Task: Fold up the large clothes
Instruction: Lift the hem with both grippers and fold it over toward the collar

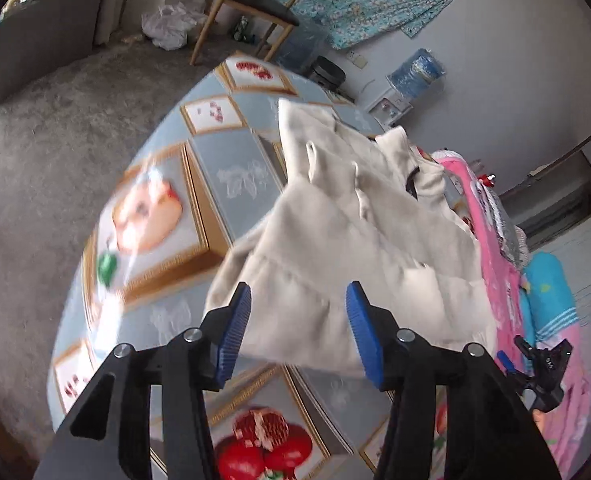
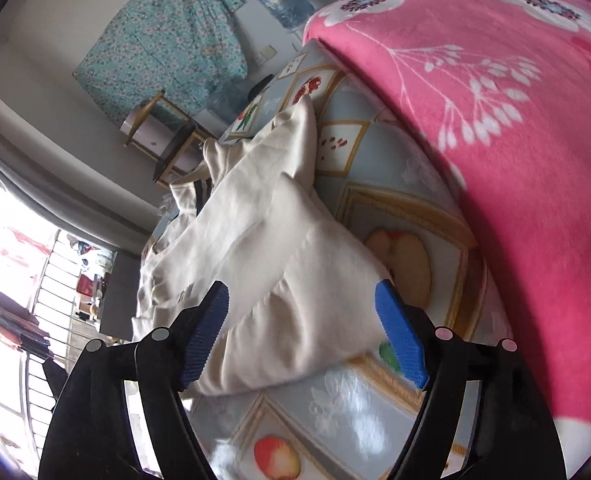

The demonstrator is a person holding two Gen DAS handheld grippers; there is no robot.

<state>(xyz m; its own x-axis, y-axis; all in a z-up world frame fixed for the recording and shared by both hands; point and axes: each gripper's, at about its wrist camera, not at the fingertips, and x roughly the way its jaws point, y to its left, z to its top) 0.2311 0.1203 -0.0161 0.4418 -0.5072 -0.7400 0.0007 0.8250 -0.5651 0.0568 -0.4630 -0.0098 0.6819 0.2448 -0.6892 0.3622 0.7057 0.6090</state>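
On the fruit-print surface [image 1: 231, 168] | cream padded garment [image 1: 335, 240] lies bunched mid-surface beside the pink floral blanket [image 2: 495, 120] edge | left tool [image 1: 298, 332] and right tool [image 2: 302, 336] jaws apart, gripping nothing | fold looks partial, not flat or squared.

- The left wrist view looks steeply down, close over the table [image 1: 231, 160] and cream garment [image 1: 335, 240].
- The right wrist view, equally close, shares that garment [image 2: 263, 248], the table [image 2: 375, 208] and the pink blanket [image 2: 495, 120].
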